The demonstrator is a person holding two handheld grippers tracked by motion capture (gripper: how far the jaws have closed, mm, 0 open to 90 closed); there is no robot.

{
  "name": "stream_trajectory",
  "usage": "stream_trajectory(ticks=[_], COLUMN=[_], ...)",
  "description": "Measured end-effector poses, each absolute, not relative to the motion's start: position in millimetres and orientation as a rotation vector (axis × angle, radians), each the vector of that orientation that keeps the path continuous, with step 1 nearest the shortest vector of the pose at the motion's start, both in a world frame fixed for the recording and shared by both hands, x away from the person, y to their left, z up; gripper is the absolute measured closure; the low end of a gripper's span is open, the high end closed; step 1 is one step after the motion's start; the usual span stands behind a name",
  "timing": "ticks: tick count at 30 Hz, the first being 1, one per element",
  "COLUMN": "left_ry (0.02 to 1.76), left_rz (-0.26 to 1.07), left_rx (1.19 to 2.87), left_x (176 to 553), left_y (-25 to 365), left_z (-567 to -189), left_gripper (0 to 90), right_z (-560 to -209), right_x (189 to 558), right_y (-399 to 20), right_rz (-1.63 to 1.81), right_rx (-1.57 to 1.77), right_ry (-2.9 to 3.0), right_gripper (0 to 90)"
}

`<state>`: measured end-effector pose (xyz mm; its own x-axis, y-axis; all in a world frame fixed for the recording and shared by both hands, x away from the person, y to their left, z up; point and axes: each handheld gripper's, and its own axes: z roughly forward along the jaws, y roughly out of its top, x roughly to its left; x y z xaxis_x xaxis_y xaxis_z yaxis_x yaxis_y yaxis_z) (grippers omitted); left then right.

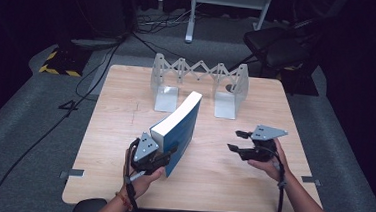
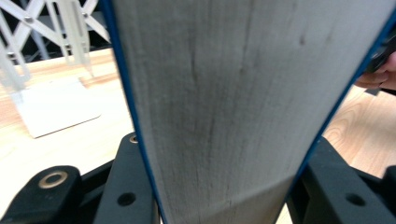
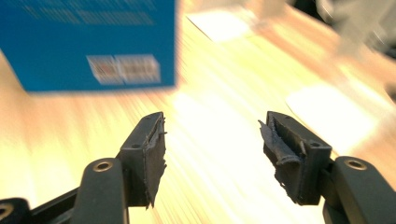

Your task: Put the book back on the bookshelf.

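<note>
The blue book [image 1: 179, 130] stands on its edge on the desk [image 1: 124, 131], tilted, its white page block facing up and toward the person, its far end reaching toward the folding rack [image 1: 200, 79]. The left gripper [image 1: 165, 157] pinches the book's near end — in the left gripper view the grey-white page edge [image 2: 233, 107] rises between the two black jaws, each pressed against a blue cover. Just beyond this gripper, past the book's far end, the rack's left white base plate [image 1: 166, 98] lies flat on the desk; the right base plate [image 1: 224, 104] lies beside it, farther to the right. The right gripper [image 1: 237, 141] is held well apart from the book, off to its right, over bare wood, jaws spread with nothing between them — its view, blurred, shows the worn pads [image 3: 156, 154] standing apart and the book's blue back cover with a barcode label [image 3: 123, 69] ahead and to the left.
</note>
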<state>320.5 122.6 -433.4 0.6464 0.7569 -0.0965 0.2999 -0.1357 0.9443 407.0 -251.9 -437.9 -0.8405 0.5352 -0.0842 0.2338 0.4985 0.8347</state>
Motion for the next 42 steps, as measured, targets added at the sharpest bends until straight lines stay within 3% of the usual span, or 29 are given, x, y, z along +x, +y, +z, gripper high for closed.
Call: stream_trajectory(ticks=[4, 12, 26, 42], left_ry=[0.844, 0.797, 0.672, 0.53], left_rz=[0.445, 0.385, 0.303, 0.161], left_rx=[1.717, 1.718, 1.77, 1.815], left_x=[332.4, 351.9, 372.8, 366.5], left_y=[119.7, 101.9, 53.6, 38.7], left_z=[-433.3, -434.4, -433.1, -431.7], left_gripper=[60.7, 60.6, 60.3, 60.3], right_z=[-460.5, -485.4, -498.9, -502.6], right_x=[403.3, 400.0, 406.9, 408.0], right_y=[-296.8, -335.7, -356.3, -355.9], right_rz=[1.198, 1.118, 1.102, 1.097], right_rx=[0.769, 0.886, 0.971, 0.942], right_ry=[2.429, 2.403, 2.431, 2.454], right_gripper=[37.8, 36.6, 30.9, 28.6])
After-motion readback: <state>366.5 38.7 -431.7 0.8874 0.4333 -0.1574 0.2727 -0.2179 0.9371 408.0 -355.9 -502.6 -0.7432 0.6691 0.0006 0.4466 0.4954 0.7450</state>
